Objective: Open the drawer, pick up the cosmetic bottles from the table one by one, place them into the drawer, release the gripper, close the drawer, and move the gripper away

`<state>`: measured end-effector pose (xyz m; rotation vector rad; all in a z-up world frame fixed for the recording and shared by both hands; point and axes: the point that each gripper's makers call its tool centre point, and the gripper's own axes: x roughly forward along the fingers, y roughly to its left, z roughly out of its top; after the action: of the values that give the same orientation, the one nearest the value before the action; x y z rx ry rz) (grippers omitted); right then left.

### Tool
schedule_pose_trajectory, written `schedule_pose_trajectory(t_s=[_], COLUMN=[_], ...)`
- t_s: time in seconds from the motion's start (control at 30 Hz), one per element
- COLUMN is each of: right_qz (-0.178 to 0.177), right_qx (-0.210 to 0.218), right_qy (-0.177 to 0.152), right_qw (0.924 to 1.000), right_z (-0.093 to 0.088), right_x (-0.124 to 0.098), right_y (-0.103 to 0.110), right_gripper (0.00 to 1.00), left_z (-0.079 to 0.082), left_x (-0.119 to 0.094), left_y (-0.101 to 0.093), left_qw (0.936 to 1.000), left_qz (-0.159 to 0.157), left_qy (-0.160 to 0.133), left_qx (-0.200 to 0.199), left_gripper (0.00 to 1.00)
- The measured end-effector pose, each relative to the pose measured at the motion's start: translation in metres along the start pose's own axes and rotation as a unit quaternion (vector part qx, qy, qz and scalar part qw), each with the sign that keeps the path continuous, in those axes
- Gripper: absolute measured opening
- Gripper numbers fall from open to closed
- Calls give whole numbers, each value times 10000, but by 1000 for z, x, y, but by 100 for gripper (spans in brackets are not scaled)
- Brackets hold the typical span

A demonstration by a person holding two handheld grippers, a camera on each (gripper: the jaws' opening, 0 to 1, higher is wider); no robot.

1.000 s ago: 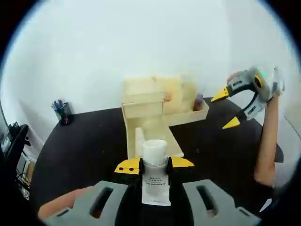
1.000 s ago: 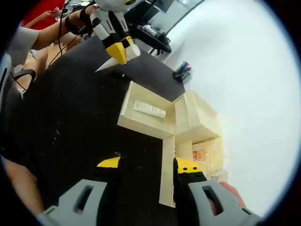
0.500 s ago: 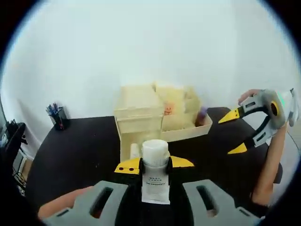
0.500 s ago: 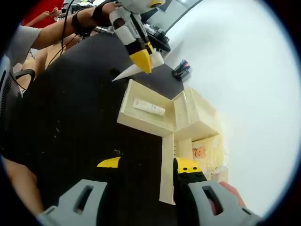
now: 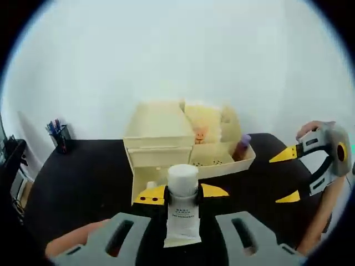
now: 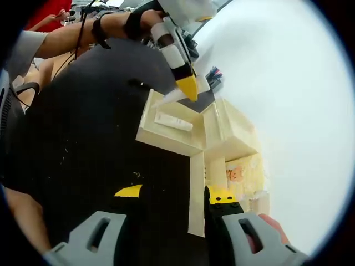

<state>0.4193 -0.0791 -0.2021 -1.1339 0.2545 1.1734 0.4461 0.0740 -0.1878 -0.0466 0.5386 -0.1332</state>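
Note:
My left gripper (image 5: 182, 194) is shut on a white cosmetic bottle (image 5: 182, 213) with a printed label, held upright between the yellow fingertips. Just past it is the open wooden drawer (image 5: 143, 185), pulled out of a pale wooden organiser (image 5: 161, 130). In the right gripper view the left gripper (image 6: 186, 87) hangs over the far end of the drawer (image 6: 148, 130), where a white tube (image 6: 173, 121) lies flat. My right gripper (image 6: 175, 194) stands open above the black table with nothing between its fingers. It also appears at the right of the left gripper view (image 5: 288, 175).
A small dark bottle (image 5: 242, 147) stands in the organiser's side tray (image 5: 222, 160). A pen holder (image 5: 58, 136) sits at the table's far left. A person's arm (image 6: 83, 33) reaches across the black table (image 6: 83, 122). A white wall rises behind.
My left gripper has carried the white bottle closer to the organiser and over the open drawer. The right gripper has stayed almost still and open.

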Motion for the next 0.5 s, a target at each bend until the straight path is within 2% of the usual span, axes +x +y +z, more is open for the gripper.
schedule_pose_trajectory(t_s=[0.13, 0.5], right_qz=[1, 37], right_qx=[9, -3], right_qy=[23, 21], right_qw=[10000, 10000], right_z=[-2, -2], right_x=[0, 2], right_y=[-2, -1], right_gripper=[39, 39], left_z=[-5, -35], left_x=[17, 51], left_y=[-4, 7], left_qw=[9998, 9982], left_qz=[-75, 125], left_qy=[84, 470], left_qx=[-174, -350], left_gripper=[17, 16])
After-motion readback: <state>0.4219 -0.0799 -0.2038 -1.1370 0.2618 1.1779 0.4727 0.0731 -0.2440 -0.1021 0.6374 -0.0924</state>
